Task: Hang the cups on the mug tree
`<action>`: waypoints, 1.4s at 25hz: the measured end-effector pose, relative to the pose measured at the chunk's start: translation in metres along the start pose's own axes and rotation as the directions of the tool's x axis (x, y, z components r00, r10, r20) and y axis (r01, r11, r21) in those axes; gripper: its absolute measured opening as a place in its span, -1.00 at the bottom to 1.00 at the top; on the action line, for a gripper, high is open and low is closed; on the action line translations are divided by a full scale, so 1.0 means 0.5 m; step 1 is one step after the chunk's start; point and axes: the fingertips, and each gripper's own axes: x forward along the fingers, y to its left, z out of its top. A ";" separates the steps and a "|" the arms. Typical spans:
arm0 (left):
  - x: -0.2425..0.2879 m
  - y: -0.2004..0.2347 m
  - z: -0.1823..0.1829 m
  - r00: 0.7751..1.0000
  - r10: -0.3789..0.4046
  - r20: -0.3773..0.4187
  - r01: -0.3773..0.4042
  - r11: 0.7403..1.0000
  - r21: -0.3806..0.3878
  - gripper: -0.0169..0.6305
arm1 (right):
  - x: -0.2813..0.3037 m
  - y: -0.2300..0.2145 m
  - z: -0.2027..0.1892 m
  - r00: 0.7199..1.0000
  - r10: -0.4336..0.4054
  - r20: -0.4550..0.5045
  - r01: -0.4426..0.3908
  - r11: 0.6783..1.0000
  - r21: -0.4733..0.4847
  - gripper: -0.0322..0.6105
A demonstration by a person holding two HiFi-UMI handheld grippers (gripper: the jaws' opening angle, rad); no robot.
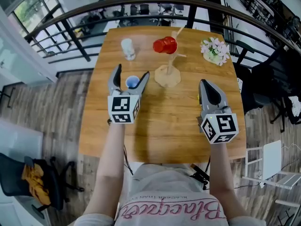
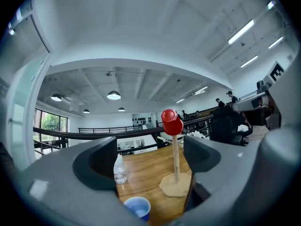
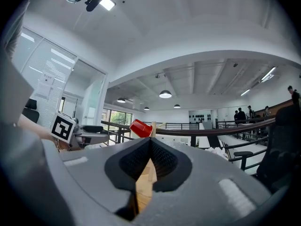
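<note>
A blue cup (image 1: 132,82) stands mouth up on the wooden table (image 1: 164,135), between the jaws of my left gripper (image 1: 131,75). The jaws are open, with a gap on each side of the cup. In the left gripper view the blue cup (image 2: 137,207) sits low between the jaws of that gripper (image 2: 150,159). The wooden mug tree (image 1: 168,74) stands just right of it, and a red cup (image 1: 165,45) hangs on one of its branches. My right gripper (image 1: 207,86) is shut and empty, to the right of the tree. The red cup (image 3: 141,128) shows above its closed jaws.
A clear plastic bottle (image 1: 127,48) stands at the far left of the table, and a bunch of pale flowers (image 1: 215,51) at the far right corner. A dark railing (image 1: 141,4) runs beyond the table's far edge. A white stool (image 1: 270,166) stands right of the person.
</note>
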 end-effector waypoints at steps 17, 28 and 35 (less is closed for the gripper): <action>0.010 0.042 -0.251 0.979 -0.022 -0.205 0.005 0.997 -0.082 0.40 | 0.058 0.062 -0.154 0.987 0.015 -0.159 -0.010 0.999 0.030 -0.89; 0.040 0.067 -0.403 0.938 -0.018 -0.347 -0.014 0.996 -0.089 0.39 | 0.082 0.088 -0.214 0.970 0.020 -0.241 -0.019 1.000 0.009 -0.89; 0.061 0.057 -0.468 0.906 -0.036 -0.423 -0.011 0.994 -0.109 0.32 | 0.085 0.079 -0.238 0.960 0.002 -0.281 0.000 1.000 0.006 -0.89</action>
